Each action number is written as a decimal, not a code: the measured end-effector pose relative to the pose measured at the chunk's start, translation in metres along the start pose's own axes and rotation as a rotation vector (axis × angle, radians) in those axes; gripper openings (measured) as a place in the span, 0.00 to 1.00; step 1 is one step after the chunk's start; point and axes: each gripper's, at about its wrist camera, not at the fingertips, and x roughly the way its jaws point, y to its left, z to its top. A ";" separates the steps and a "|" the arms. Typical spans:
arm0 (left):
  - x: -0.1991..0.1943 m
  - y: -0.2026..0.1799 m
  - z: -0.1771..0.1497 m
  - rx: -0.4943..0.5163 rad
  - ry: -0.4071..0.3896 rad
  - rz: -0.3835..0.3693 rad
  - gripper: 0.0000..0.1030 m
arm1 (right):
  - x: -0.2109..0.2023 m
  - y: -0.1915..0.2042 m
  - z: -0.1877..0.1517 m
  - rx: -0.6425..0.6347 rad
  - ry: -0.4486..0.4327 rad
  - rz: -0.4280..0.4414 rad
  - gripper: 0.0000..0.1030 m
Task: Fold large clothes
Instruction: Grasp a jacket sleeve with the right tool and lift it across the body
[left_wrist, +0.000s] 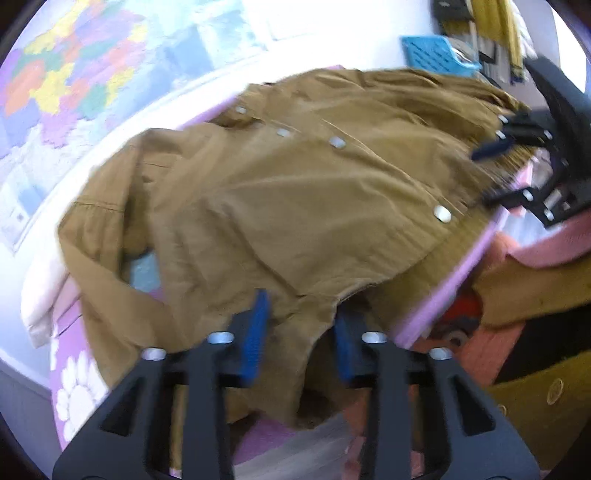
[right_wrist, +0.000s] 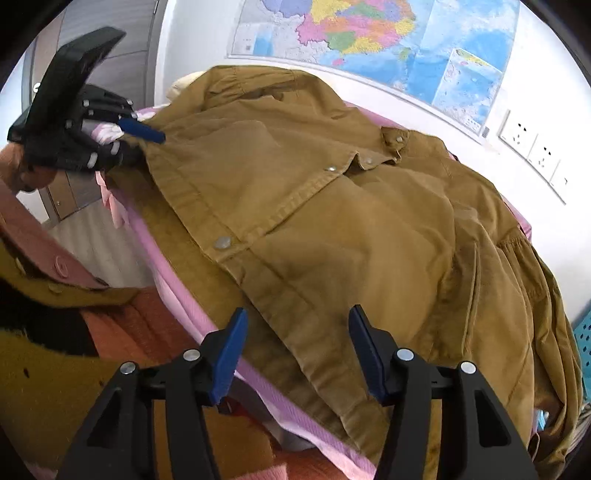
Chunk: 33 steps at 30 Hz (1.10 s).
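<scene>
A tan button-up jacket (left_wrist: 295, 192) lies spread on a pink-covered bed, its front with metal snaps facing up; it also shows in the right wrist view (right_wrist: 351, 221). My left gripper (left_wrist: 301, 332) is open, its blue pads on either side of the jacket's hem at the near edge. From the right wrist view it (right_wrist: 125, 138) sits at the jacket's far-left hem corner. My right gripper (right_wrist: 295, 354) is open above the hem at the bed's edge. From the left wrist view it (left_wrist: 491, 173) sits at the right hem, jaws apart.
The pink bed edge (right_wrist: 173, 280) runs under the jacket. A pile of other clothes, pink, orange and mustard (right_wrist: 55, 314), lies beside the bed. A map (right_wrist: 369, 33) hangs on the wall. A blue basket (left_wrist: 436, 55) stands behind the jacket.
</scene>
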 end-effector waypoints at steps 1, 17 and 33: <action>-0.002 0.005 0.001 -0.018 -0.009 -0.007 0.29 | 0.003 0.000 -0.001 -0.012 0.011 -0.028 0.54; -0.068 0.028 -0.017 -0.071 -0.211 -0.026 0.12 | -0.028 0.004 0.025 0.057 -0.110 0.243 0.04; -0.082 0.036 0.027 -0.074 -0.340 -0.118 0.79 | -0.085 -0.182 -0.035 0.674 -0.201 -0.065 0.59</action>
